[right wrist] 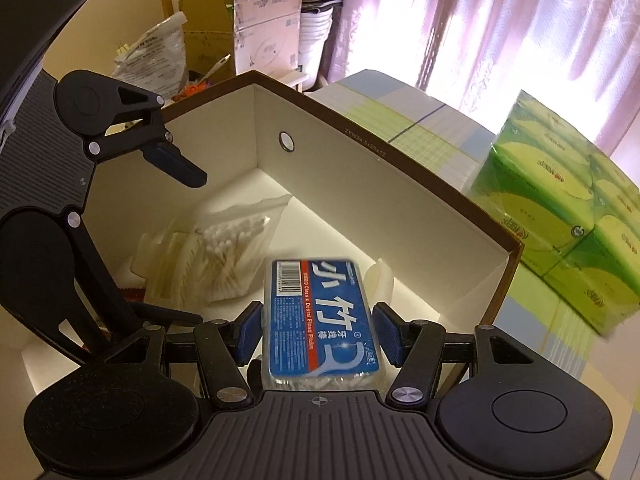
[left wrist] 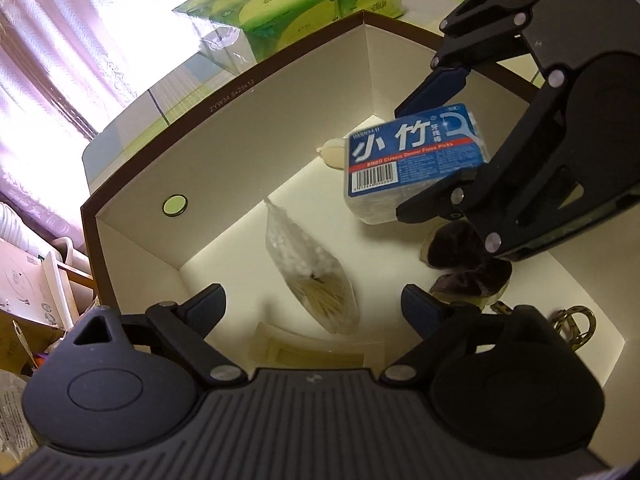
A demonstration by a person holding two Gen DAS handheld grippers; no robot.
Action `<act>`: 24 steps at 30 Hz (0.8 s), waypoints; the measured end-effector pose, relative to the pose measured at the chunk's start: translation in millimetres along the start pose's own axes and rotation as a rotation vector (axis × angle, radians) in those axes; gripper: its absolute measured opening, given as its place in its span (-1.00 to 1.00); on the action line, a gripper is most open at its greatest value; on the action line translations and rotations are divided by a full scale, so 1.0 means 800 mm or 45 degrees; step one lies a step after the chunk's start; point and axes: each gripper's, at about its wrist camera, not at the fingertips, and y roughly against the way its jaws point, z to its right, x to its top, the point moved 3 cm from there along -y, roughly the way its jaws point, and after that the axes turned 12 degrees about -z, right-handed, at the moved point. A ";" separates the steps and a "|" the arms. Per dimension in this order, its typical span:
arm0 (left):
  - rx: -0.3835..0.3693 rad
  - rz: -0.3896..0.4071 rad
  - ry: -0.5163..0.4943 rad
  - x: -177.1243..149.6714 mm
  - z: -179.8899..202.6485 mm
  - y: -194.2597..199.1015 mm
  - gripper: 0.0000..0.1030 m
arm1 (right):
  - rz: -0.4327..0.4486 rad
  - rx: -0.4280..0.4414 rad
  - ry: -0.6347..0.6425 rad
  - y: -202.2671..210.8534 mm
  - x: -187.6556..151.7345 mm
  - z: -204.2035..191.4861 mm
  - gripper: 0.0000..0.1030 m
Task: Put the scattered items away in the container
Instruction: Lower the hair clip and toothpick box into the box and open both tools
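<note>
Floss pack [right wrist: 320, 320] is hanging over the box [right wrist: 400, 168], pinched by the right gripper [right wrist: 320, 334]; left gripper [left wrist: 312, 308] is gaping empty above the cotton swabs [left wrist: 312, 280]. Tidying is looking nearly finished.

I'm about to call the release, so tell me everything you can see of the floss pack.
The floss pack is a flat clear plastic packet with a blue label, white Chinese characters, a red strip reading "Classic Dental Floss Picks" and a barcode; white picks show at its end. The right gripper pinches its two long edges between blue pads. It hangs tilted above the box floor, over the inside, apparently touching nothing else.
</note>
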 end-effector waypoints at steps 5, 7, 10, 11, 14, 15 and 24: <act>-0.004 0.008 0.012 0.000 0.000 0.006 0.80 | 0.050 0.030 0.019 0.007 0.003 -0.002 0.20; -0.007 0.010 0.020 -0.001 0.000 0.008 0.80 | 0.054 0.037 0.032 0.009 0.003 -0.003 0.27; -0.021 0.013 0.036 -0.001 -0.001 0.010 0.80 | 0.101 0.023 0.038 0.020 -0.001 -0.006 0.94; -0.025 0.014 0.040 -0.003 0.000 0.012 0.80 | 0.124 0.029 0.054 0.025 -0.003 -0.008 0.94; -0.030 0.015 0.040 -0.007 0.005 0.016 0.80 | 0.124 0.024 0.063 0.034 -0.006 -0.012 0.94; -0.032 0.016 0.040 -0.009 0.007 0.018 0.80 | 0.123 0.019 0.059 0.036 -0.007 -0.013 0.94; -0.040 0.016 0.072 -0.019 0.016 0.033 0.87 | 0.119 -0.001 0.060 0.051 -0.024 -0.020 0.94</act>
